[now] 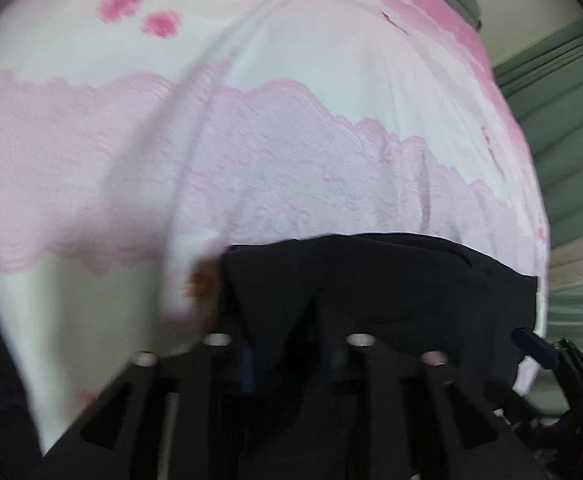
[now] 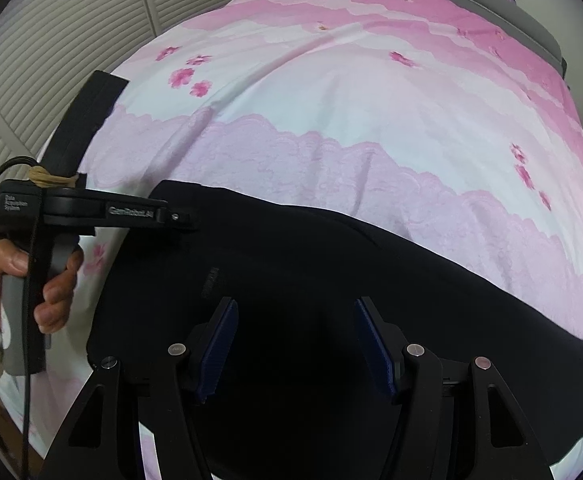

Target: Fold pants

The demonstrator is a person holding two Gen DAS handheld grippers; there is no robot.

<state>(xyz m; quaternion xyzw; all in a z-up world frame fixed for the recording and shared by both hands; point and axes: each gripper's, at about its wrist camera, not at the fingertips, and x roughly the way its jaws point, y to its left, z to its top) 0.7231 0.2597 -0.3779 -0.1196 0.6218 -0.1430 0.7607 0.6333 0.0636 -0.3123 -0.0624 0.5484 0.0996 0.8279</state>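
Note:
Black pants (image 2: 331, 280) lie folded on a pink and white bedspread (image 2: 351, 112). One strip of black cloth, maybe a leg or waistband (image 2: 87, 116), sticks up at the left. My right gripper (image 2: 295, 340) is open, its blue pads (image 2: 221, 344) hovering just above the pants. My left gripper (image 2: 187, 220) sits at the pants' left edge in the right wrist view. In the blurred left wrist view its fingers (image 1: 247, 364) are buried in black cloth (image 1: 371, 292), close together and apparently pinching it. The right gripper also shows there (image 1: 539, 352).
White louvred closet doors (image 2: 71, 20) stand left of the bed. A grey headboard (image 2: 491, 4) is at the far end. Green curtains (image 1: 563, 128) hang to the right. A hand (image 2: 55, 292) holds the left gripper's handle.

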